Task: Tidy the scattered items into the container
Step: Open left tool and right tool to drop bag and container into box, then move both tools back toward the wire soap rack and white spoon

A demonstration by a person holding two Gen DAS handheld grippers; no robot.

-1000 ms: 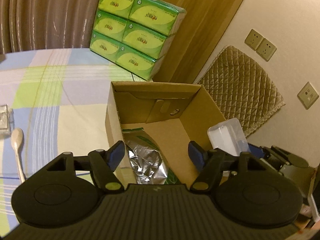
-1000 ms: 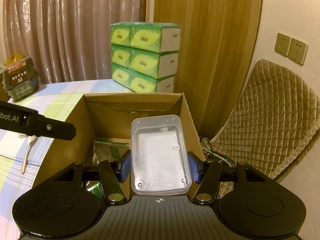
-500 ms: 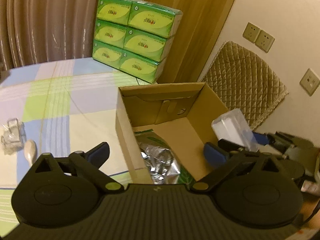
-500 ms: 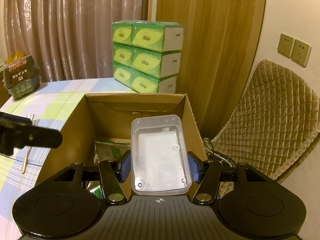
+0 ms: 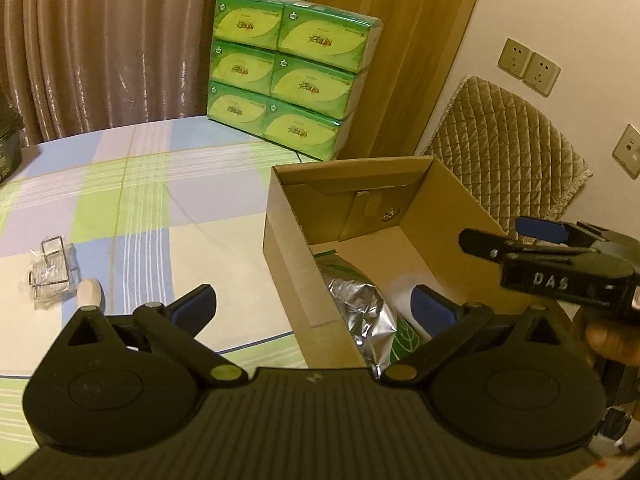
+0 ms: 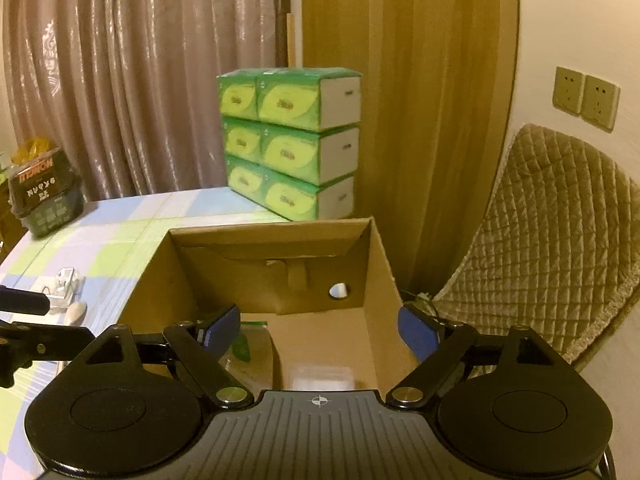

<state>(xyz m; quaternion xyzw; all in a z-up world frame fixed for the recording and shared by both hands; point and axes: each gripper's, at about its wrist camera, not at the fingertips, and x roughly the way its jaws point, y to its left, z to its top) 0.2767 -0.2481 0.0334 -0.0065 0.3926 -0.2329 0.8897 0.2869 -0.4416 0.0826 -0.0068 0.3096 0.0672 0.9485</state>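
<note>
An open cardboard box [image 5: 288,248] stands on the checked tablecloth; it also shows in the right wrist view [image 6: 380,272]. A silver and green foil bag [image 5: 360,312] lies inside it. A clear plastic container [image 6: 320,378] lies on the box floor, just below my right gripper [image 6: 320,334], which is open and empty above the box. My left gripper [image 5: 314,306] is open and empty, straddling the box's left wall. A pale spoon [image 5: 90,294] and a clear wire-framed item [image 5: 52,276] lie on the cloth to the left.
A stack of green tissue packs [image 5: 288,88] stands behind the box. A dark tub [image 6: 44,196] sits at the table's far left. A quilted chair back [image 6: 552,248] is to the right, past the table's edge.
My right gripper opened and the clear plastic container dropped into the box. My left gripper opened wider and drew back to the left.
</note>
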